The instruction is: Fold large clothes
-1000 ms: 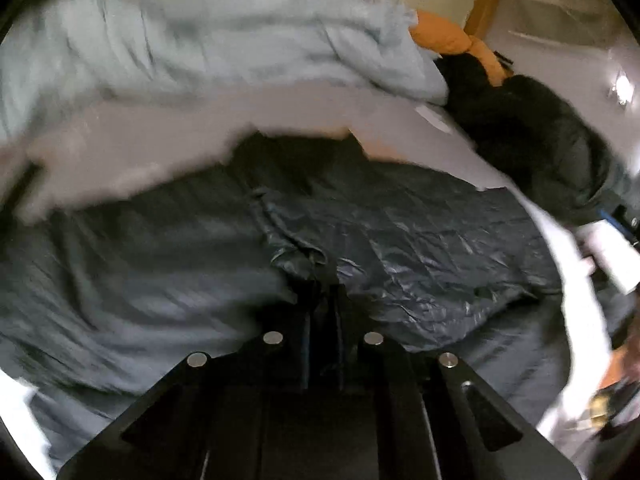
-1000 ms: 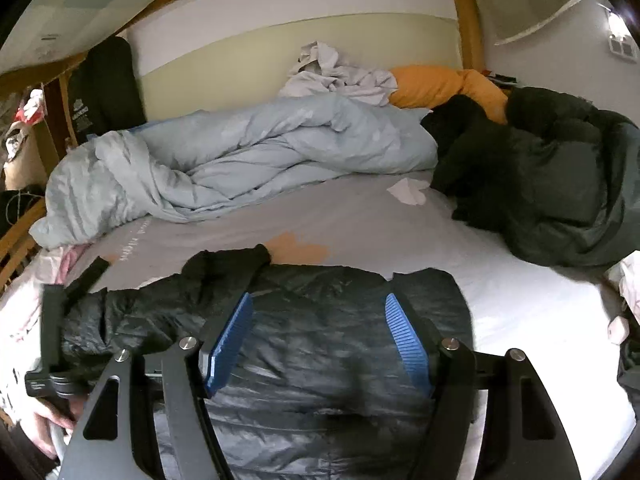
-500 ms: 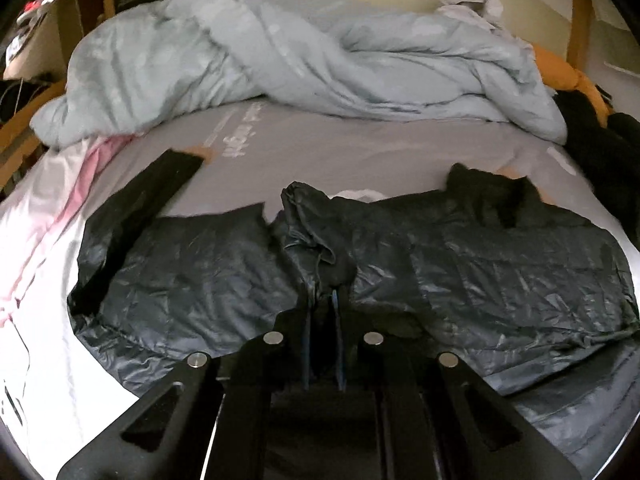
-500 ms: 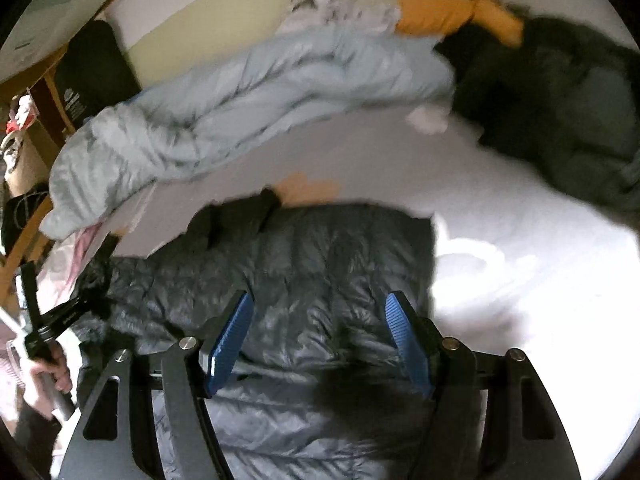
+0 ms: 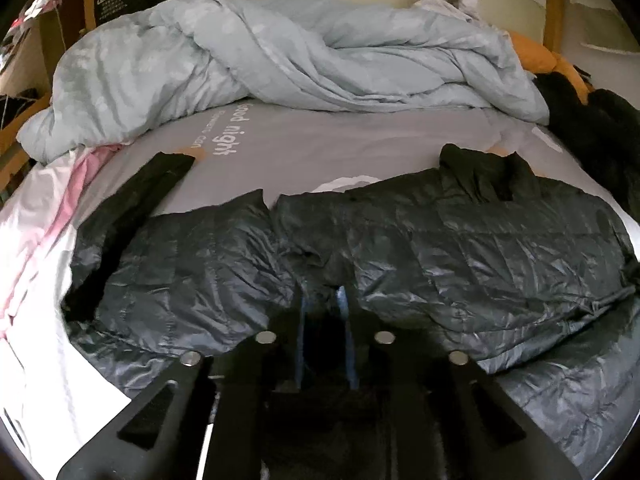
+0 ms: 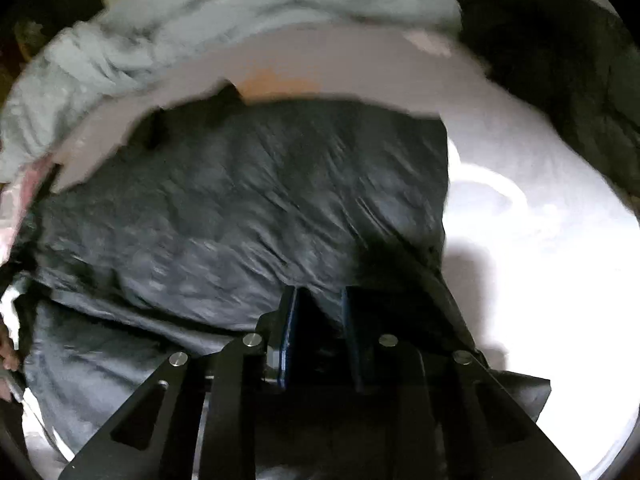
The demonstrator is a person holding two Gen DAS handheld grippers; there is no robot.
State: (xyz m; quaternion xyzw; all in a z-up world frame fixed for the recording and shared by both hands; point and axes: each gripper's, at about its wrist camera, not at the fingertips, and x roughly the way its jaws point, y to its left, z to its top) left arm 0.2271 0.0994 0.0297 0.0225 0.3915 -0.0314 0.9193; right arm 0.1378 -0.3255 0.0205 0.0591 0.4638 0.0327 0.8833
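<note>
Grey sheeting covers the bed (image 5: 340,148), printed with "Good night", and a dark quilted jacket (image 5: 460,248) lies spread across the near half of it. Going left to right in our left wrist view, we see pink and white bedding (image 5: 52,216) at the edge, one black sleeve (image 5: 136,204) stretched out flat on the sheet, the jacket's body, then its collar (image 5: 480,176) at the upper right. Behind lies one rumpled pale-blue duvet (image 5: 280,56), with one orange pillow (image 5: 536,56) and a heap of dark clothes (image 5: 600,132) on the far right.

Our left gripper (image 5: 322,300) is opening; a fold of jacket fabric sits between its blue pads, but we cannot tell whether they press it.

Our right wrist view is blurred. It shows what the other does not: the jacket's right-hand edge (image 6: 442,200) against brightly lit white sheet (image 6: 540,260), and a bit of a hand (image 6: 8,350) at the far left rim. It misses the printed words and the outstretched sleeve. Our right gripper (image 6: 318,308) is closing at the jacket's lower edge, with fabric between its pads; whether it is pinched we cannot tell.

We count one jacket and two grippers.
</note>
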